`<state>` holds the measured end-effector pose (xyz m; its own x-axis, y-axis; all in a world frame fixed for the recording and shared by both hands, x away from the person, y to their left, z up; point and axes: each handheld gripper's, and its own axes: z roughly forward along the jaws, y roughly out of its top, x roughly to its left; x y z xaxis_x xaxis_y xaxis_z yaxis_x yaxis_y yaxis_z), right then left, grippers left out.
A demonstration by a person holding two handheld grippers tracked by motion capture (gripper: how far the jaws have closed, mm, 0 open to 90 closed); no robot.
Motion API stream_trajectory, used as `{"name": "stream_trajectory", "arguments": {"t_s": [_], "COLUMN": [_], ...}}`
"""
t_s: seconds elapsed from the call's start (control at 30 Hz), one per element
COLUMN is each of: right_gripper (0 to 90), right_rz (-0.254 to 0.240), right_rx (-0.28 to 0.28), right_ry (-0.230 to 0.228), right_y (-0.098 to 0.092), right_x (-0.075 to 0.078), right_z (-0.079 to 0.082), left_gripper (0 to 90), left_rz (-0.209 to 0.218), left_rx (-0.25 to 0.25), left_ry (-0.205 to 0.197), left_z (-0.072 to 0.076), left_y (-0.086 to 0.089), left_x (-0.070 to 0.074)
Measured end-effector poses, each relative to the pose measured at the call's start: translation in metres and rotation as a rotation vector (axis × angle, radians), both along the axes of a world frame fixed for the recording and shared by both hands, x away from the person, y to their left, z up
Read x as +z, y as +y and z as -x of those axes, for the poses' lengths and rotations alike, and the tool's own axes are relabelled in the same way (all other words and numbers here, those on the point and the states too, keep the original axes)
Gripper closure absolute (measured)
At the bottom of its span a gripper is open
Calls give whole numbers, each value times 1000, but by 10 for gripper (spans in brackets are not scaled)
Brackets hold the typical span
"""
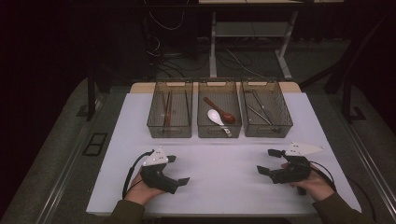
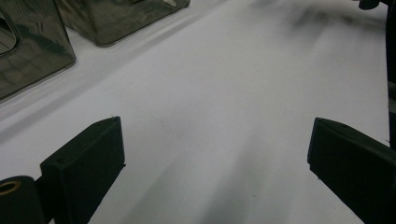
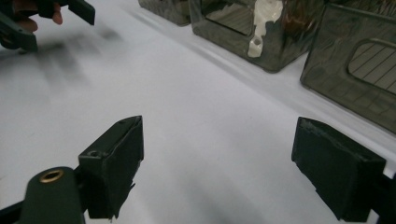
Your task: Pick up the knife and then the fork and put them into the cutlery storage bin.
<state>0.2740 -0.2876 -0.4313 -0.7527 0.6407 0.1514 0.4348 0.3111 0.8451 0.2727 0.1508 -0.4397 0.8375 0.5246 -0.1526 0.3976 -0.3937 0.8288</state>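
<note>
Three smoky see-through bins stand in a row at the back of the white table [image 1: 219, 163]. The left bin [image 1: 169, 115] holds brown chopsticks. A white spoon [image 1: 216, 117] and a brown spoon [image 1: 220, 110] lie in the middle bin [image 1: 219, 115]. Metal utensils lie in the right bin [image 1: 265, 113]. My left gripper [image 1: 177, 170] rests open near the front left, held by a hand, nothing between its jaws. At the front right my right gripper [image 1: 269, 161] is open too and empty. In the right gripper view the white spoon [image 3: 264, 18] shows through a bin wall.
The table's front edge runs just under both hands. Beyond the bins are a table frame [image 1: 247, 42] and loose cables [image 1: 163, 51] on a dark floor. A wide stretch of bare white surface lies between the two grippers and the bins.
</note>
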Motion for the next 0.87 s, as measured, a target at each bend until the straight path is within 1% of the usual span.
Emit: {"name": "stream_trajectory", "arguments": {"t_s": [0.07, 0.17, 0.27, 0.33, 0.57, 0.87], "right_gripper": [167, 167, 167, 167, 167, 167], "right_rz": [-1, 9, 12, 23, 39, 37], "right_rx": [-1, 3, 4, 7, 15, 18], "right_ry": [0, -7, -3, -4, -6, -5], "right_y": [0, -1, -3, -3, -3, -4], "right_x": [-1, -3, -6, -8, -10, -9], "right_z": [4, 8, 11, 12, 12, 12], "left_gripper": [29, 29, 29, 29, 29, 29], "left_rz": [-1, -1, -2, -4, -6, -7], "left_rx": [0, 2, 1, -1, -2, -2], "left_ry": [0, -1, 0, 0, -1, 0], "left_z": [0, 0, 0, 0, 0, 0], "left_y": [0, 0, 0, 0, 1, 0], "left_x": [0, 0, 0, 0, -1, -1]}}
